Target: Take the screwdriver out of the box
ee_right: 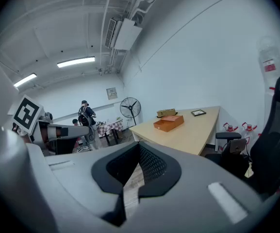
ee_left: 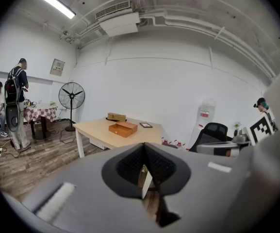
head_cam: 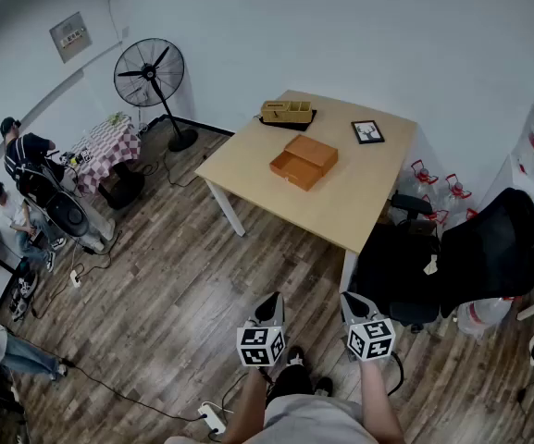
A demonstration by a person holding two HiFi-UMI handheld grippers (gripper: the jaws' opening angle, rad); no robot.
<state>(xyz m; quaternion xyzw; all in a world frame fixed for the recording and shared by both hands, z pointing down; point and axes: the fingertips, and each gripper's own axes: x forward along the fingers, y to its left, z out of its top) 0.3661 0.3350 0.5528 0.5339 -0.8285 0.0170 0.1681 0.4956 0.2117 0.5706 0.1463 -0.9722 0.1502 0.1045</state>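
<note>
On table (head_cam: 359,197): flat orange box (head_cam: 304,162), drawer partly out | left gripper (ee_left: 143,147), right gripper (ee_right: 139,146): both pressed together

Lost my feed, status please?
Both shut, empty: left gripper, right gripper, short of the table. On table: orange box; screwdriver not visible. Beside the approach: black chair.

Orange box (head_cam: 304,161) on pale wood table (head_cam: 359,202).
Red-and-white checked tablecloth (head_cam: 109,146), black fan (head_cam: 149,74), black chair (head_cam: 489,248), grey-brown plank floor (head_cam: 174,313), white wall (head_cam: 341,26).
</note>
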